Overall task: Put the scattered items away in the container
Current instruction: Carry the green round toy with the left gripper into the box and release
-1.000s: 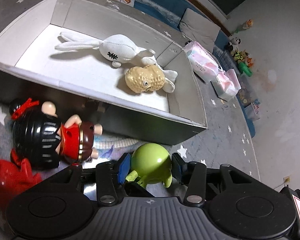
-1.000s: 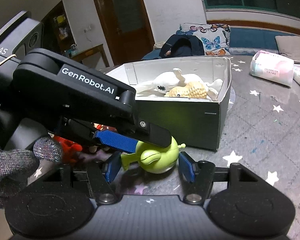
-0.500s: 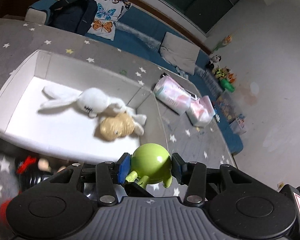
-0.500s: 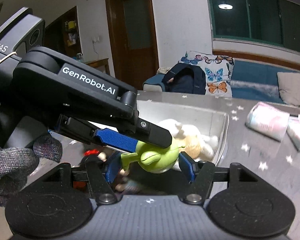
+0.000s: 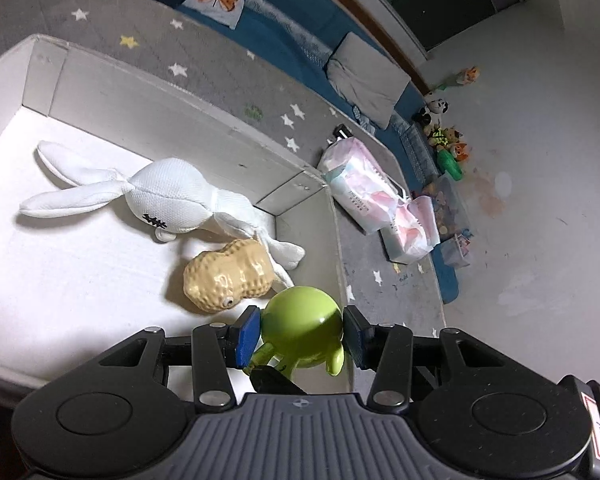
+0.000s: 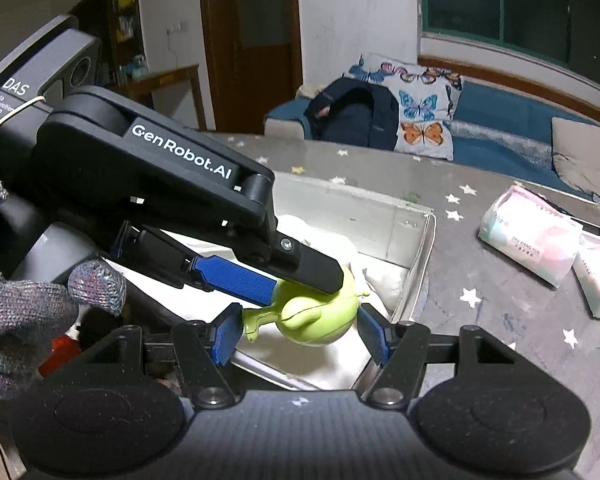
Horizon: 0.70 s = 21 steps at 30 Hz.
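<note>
You have carried the green alien toy [image 5: 302, 330], clamped in your left gripper [image 5: 300, 334], up off the carpet to hang over the box [image 5: 332, 216] at five o'clock beside the peanut toy [image 5: 228, 280], ready to release, while your right gripper [image 6: 300, 330] stands apart around it.

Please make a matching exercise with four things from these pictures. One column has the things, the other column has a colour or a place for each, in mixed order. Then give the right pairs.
Things:
1. green toy
2. peanut toy
3. white rabbit
4. tissue packs

Descriptions:
A. lies in the box, long ears flat
B. on the star mat outside the box
C. between the left gripper pads
D. tan, beside the rabbit

Pairs: 1-C, 2-D, 3-A, 4-B
</note>
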Each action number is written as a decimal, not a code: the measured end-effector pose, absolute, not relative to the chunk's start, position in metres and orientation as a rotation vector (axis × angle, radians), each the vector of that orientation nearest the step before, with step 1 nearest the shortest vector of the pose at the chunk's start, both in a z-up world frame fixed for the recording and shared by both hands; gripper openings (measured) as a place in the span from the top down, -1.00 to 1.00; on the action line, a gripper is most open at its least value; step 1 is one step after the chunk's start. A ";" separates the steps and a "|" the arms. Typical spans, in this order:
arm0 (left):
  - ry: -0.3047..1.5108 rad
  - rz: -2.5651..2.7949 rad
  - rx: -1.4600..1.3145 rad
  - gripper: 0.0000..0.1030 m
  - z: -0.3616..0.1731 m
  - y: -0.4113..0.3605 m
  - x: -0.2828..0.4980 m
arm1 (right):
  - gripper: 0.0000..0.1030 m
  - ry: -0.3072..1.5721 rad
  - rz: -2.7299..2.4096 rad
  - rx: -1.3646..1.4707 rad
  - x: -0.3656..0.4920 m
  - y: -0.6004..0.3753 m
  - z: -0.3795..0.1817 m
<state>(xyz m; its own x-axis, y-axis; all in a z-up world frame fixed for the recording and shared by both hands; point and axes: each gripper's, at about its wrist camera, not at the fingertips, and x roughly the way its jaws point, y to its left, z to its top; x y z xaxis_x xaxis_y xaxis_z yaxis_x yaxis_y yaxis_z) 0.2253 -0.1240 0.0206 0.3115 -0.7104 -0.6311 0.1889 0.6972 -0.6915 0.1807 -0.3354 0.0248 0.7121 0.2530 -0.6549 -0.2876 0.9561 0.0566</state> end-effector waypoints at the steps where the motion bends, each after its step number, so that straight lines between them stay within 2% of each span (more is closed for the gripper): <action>1: 1.114 -0.634 -0.558 0.06 0.017 -0.124 0.228 | -0.24 0.731 0.302 -0.054 0.183 -0.335 0.023; 21: 1.201 -0.626 -0.567 0.06 -0.011 -0.127 0.250 | -0.23 0.775 0.326 -0.159 0.196 -0.322 0.016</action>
<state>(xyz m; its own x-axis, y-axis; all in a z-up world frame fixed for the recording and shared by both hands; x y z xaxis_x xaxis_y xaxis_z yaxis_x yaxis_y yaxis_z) 0.2496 -0.1274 -0.0111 0.2361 -0.7077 -0.6659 0.1408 0.7029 -0.6972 0.1964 -0.3217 0.0155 0.6677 0.2298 -0.7080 -0.3456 0.9381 -0.0215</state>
